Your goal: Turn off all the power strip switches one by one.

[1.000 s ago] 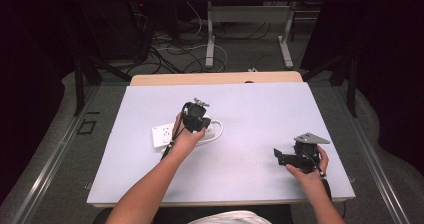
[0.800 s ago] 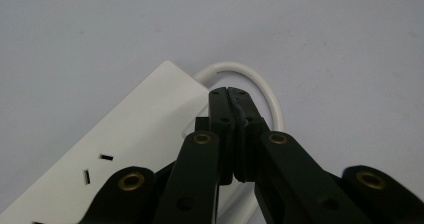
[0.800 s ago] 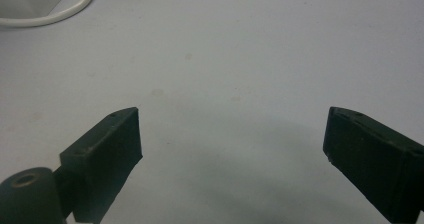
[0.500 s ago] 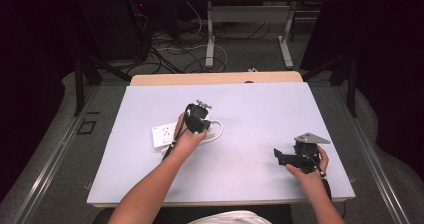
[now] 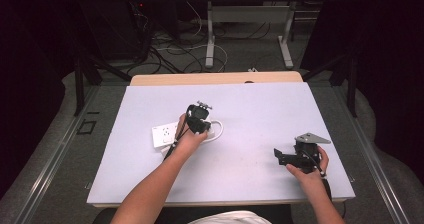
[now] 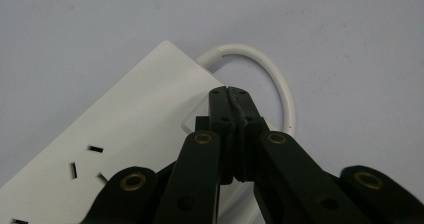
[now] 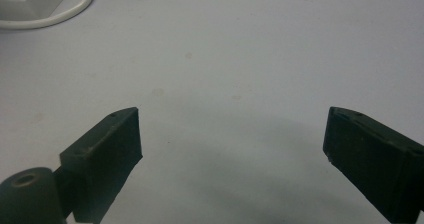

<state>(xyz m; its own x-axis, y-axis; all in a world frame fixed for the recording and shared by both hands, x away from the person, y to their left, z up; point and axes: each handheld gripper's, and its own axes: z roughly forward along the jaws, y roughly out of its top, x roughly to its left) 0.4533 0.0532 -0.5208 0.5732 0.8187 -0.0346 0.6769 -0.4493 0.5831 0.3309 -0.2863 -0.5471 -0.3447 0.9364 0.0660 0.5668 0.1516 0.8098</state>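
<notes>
1. A person sits at a pale table holding a two-jaw gripper in each hand; the forearms come in from the near edge.

2. A white power strip lies left of the table's middle. Its long axis runs roughly left to right, tilted slightly. A white cable loops out from its right end and curls back toward it.

3. The left gripper is directly over the right end of the power strip, pointing steeply down at it. In the left gripper view its jaws are pressed together, tips meeting over a small raised square on the strip's top, probably a switch. Whether the tips touch it cannot be told.

4. In that same view the strip stretches away down and left, socket slots showing, and the cable loop arcs just beyond the jaw tips.

5. The right gripper is low over the table's right side, well apart from the strip, jaws pointing left toward it. In the right gripper view the jaws stand wide apart with bare table between them.

6. In the right gripper view the strip's end and cable loop sit far off, top left.

7. The left hand is much the nearer, so any press on the strip's right end likely falls to it.
</notes>
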